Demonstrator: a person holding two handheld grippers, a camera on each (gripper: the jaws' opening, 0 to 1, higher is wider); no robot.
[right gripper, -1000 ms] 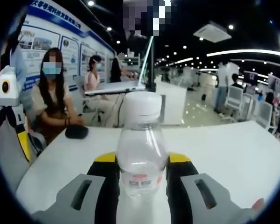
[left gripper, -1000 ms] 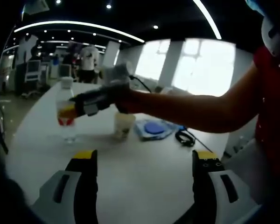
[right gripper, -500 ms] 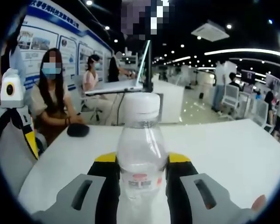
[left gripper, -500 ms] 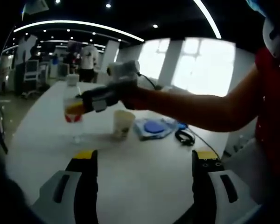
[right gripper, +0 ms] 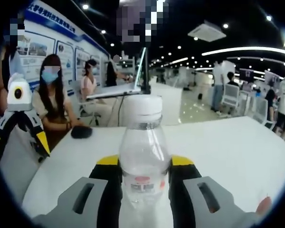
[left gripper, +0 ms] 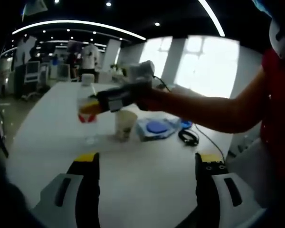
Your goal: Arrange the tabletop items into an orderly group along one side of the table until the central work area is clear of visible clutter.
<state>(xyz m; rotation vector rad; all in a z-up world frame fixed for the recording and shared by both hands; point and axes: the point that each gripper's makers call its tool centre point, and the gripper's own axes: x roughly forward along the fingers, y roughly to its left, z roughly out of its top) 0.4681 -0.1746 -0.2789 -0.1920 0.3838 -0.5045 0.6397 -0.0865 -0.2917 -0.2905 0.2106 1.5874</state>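
A clear water bottle (right gripper: pixel 143 152) with a white cap and a red label stands upright between the jaws of my right gripper (right gripper: pixel 145 162), which is shut on it. In the left gripper view the bottle (left gripper: pixel 89 118) sits in my right gripper (left gripper: pixel 91 105) just left of a paper cup (left gripper: pixel 124 124). I cannot tell whether the bottle rests on the white table (left gripper: pixel 142 185). My left gripper (left gripper: pixel 148 159) is open over bare table near me, with nothing between its jaws. It also appears at the left edge of the right gripper view as the left gripper (right gripper: pixel 20 130).
A blue item in a clear wrapper (left gripper: pixel 156 128) and a black cable (left gripper: pixel 187 137) lie right of the cup. A black object (right gripper: pixel 81 131) rests at the table's far edge. People sit beyond it, beside a laptop (right gripper: pixel 116 89). A person's arm (left gripper: pixel 213 111) crosses the left gripper view.
My right gripper has carried the bottle to the right in the left gripper view, closer to the paper cup. My left gripper has stayed open and still.
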